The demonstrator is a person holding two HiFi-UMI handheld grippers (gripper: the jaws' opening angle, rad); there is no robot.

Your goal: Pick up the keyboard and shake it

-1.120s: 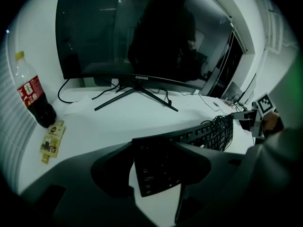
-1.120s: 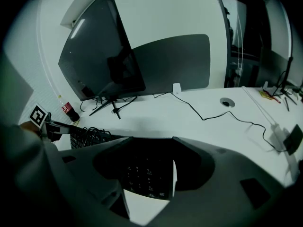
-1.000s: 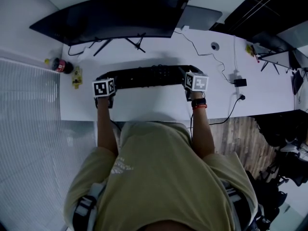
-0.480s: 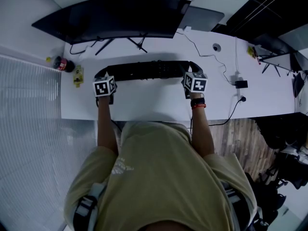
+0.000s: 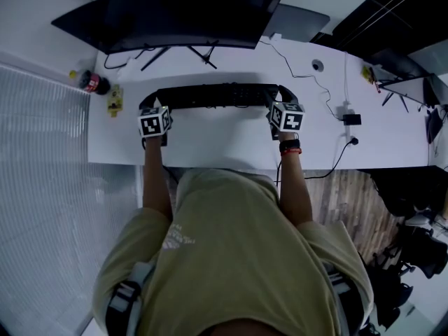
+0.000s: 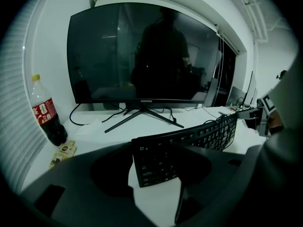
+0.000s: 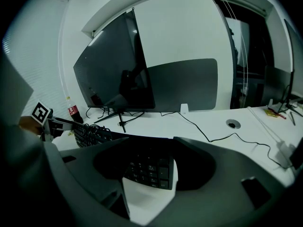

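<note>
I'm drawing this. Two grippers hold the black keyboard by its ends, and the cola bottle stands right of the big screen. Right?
Not quite: the cola bottle stands left of the big screen, as the left gripper view shows. The left gripper and right gripper do hold the black keyboard by its ends.

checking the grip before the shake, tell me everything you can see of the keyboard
The keyboard is long, black, plastic-looking, with rows of dark keys facing up. It sits crosswise in front of the monitor, seemingly raised a little off the white desk. The left gripper clamps its left end, the right gripper its right end; nothing else seems to touch it.
</note>
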